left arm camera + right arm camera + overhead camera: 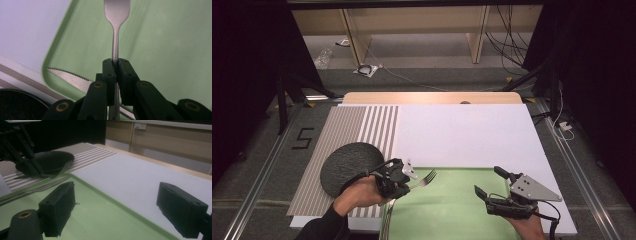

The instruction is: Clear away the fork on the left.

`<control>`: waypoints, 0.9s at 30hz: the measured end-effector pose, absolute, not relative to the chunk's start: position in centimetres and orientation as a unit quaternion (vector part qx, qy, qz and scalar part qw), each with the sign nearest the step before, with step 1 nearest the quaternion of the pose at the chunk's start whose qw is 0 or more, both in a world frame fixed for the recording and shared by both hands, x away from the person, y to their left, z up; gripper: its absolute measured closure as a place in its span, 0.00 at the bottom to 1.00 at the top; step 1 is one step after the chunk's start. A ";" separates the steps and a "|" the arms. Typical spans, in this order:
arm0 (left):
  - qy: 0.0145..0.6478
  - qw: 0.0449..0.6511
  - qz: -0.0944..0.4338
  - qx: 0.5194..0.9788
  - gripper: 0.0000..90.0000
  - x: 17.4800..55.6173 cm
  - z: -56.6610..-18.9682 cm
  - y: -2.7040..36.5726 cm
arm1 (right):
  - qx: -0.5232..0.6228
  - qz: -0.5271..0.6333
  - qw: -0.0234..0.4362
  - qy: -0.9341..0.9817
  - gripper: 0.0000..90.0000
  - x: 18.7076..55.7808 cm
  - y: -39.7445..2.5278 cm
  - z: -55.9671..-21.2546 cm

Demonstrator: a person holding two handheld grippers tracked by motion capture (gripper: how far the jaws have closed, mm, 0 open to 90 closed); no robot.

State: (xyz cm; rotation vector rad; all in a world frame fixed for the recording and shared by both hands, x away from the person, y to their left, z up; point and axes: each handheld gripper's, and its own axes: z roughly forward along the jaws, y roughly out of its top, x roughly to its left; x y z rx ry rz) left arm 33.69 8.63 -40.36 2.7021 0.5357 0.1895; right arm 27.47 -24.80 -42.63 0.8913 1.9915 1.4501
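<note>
Gripping the fork by its neck, the left gripper holds it over the tray's left edge, above the knife. Best keep it level toward the plate. Right gripper hangs apart over the tray.

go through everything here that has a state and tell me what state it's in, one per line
Fork: lifted over the tray, clamped by its handle.
Knife: lying flat in the tray.
Tray: on the table, holding the knife.
Plate: empty, on the striped mat.
Left gripper: shut on the fork.
Right gripper: open, empty.
</note>
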 end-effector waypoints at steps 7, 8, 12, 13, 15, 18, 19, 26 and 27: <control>0.176 0.185 0.061 0.965 0.94 32.3 -40.4 7.5 | 0.328 0.536 0.260 0.733 0.18 27.5 -24.8 -42.6; 0.172 0.181 0.061 0.966 0.94 32.0 -40.6 7.2 | 0.328 0.537 0.261 0.732 0.18 27.5 -24.9 -42.6; 0.156 0.177 0.056 0.970 0.94 31.0 -41.0 6.3 | 0.330 0.537 0.261 0.731 0.18 27.4 -24.9 -42.5; 0.153 0.176 0.055 0.971 0.94 30.8 -41.1 6.1 | 0.330 0.537 0.262 0.731 0.18 27.4 -24.9 -42.5; 0.152 0.174 0.052 0.972 0.94 30.5 -41.2 5.9 | 0.331 0.537 0.262 0.730 0.18 27.4 -24.9 -42.5; 0.146 0.174 0.048 0.973 0.94 30.2 -41.4 5.7 | 0.331 0.537 0.261 0.730 0.18 27.5 -25.0 -42.5; 0.144 0.170 0.046 0.974 0.94 30.0 -41.5 5.6 | 0.331 0.538 0.261 0.730 0.18 27.4 -25.0 -42.5; 0.127 0.163 0.037 0.978 0.94 29.0 -42.3 4.8 | 0.330 0.537 0.262 0.731 0.18 27.4 -24.9 -42.5; 0.125 0.162 0.034 0.978 0.94 28.8 -42.4 4.7 | 0.330 0.537 0.262 0.731 0.18 27.4 -24.9 -42.5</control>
